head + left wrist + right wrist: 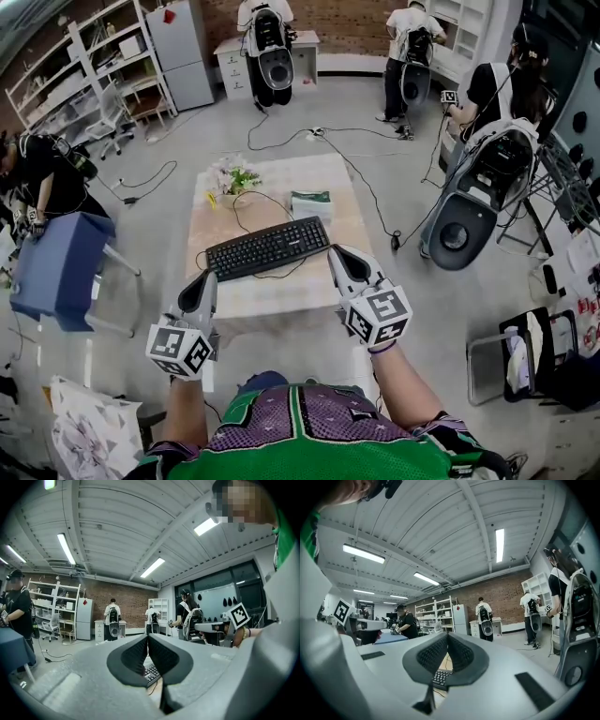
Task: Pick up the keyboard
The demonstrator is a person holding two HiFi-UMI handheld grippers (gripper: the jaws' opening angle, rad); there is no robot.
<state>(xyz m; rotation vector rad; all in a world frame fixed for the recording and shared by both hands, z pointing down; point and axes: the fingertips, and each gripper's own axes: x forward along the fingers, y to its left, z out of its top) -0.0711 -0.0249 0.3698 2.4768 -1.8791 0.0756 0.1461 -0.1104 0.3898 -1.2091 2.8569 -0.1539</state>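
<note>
Both closed, left tongs (209,276), right tongs (334,250), whole keyboard (268,247) only in head view

Black keyboard (268,247) mid-frame on a pale checked tablecloth (281,295); grey left gripper (208,276) and right gripper (335,251), each marked in black-and-white squares; green-and-purple shirt (309,429) at the bottom.

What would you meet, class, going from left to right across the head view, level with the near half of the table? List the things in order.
blue table → left claw → keyboard → right claw
</note>
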